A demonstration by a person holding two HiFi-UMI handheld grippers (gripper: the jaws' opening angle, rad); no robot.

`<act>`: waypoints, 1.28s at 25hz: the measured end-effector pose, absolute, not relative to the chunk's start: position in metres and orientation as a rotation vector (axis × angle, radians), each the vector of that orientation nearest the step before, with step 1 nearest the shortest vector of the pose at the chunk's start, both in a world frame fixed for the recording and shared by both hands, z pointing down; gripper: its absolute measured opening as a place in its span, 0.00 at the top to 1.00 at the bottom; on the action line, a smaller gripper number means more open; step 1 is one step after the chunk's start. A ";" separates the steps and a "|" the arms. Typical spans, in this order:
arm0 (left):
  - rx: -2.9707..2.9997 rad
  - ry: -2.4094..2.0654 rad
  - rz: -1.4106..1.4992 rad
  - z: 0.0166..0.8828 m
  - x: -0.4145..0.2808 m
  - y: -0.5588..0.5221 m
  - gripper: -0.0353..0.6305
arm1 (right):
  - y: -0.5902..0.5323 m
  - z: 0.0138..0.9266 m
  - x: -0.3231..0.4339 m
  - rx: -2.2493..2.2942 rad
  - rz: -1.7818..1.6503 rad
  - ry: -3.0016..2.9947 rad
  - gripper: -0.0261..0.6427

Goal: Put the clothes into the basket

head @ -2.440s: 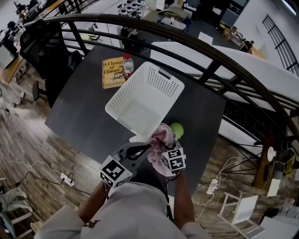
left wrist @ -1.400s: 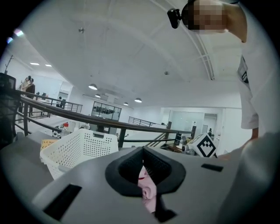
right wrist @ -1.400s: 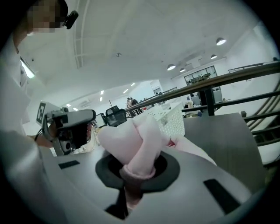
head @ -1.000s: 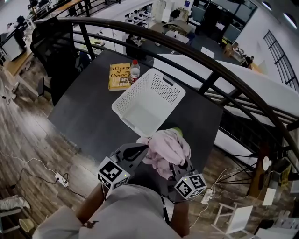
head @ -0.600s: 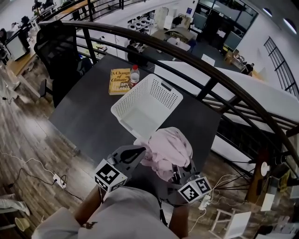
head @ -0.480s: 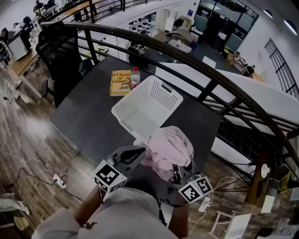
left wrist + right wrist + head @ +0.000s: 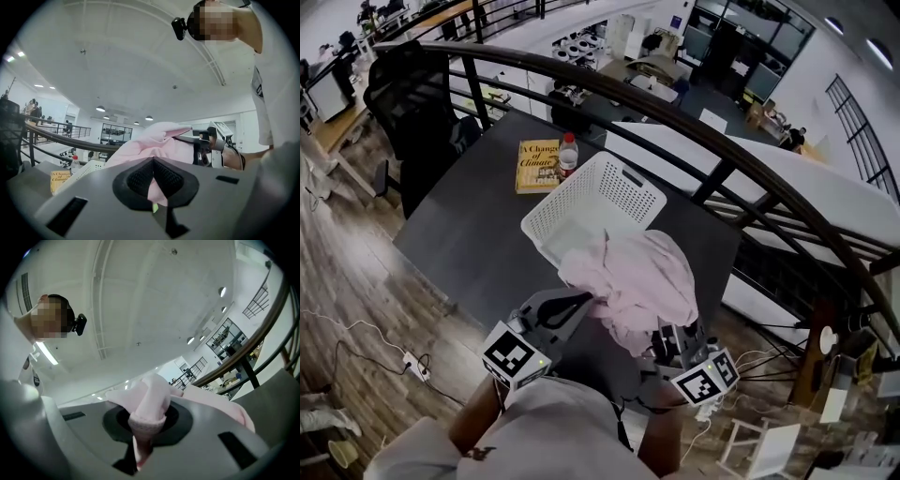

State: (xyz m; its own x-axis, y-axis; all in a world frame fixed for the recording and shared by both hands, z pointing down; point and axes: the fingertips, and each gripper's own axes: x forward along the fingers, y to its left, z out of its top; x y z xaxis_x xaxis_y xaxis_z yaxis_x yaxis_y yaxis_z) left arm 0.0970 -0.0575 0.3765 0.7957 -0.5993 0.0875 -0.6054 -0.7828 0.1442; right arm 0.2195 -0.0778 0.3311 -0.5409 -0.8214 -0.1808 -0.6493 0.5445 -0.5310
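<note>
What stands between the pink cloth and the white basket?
Nothing visible. The left gripper and right gripper hold the cloth at the basket's near edge; the bottle and book lie beyond its far left side.

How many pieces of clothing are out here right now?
1: a pink garment, held above the dark table's near edge beside the white basket, clamped by the left gripper and the right gripper. Others could be hidden under it.

White perforated plastic basket [image 7: 614,192] open-topped, visible interior bare; bunched pale pink garment [image 7: 637,281] screens near rim. Yellow book [image 7: 534,167], red-capped clear bottle [image 7: 568,156] crowd far-left corner. Dark table [image 7: 473,234] bare leftward.
</note>
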 end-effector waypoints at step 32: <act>2.750 -0.950 0.013 0.393 -0.011 -0.197 0.94 | -0.259 0.392 0.119 -1.301 -0.803 2.281 0.89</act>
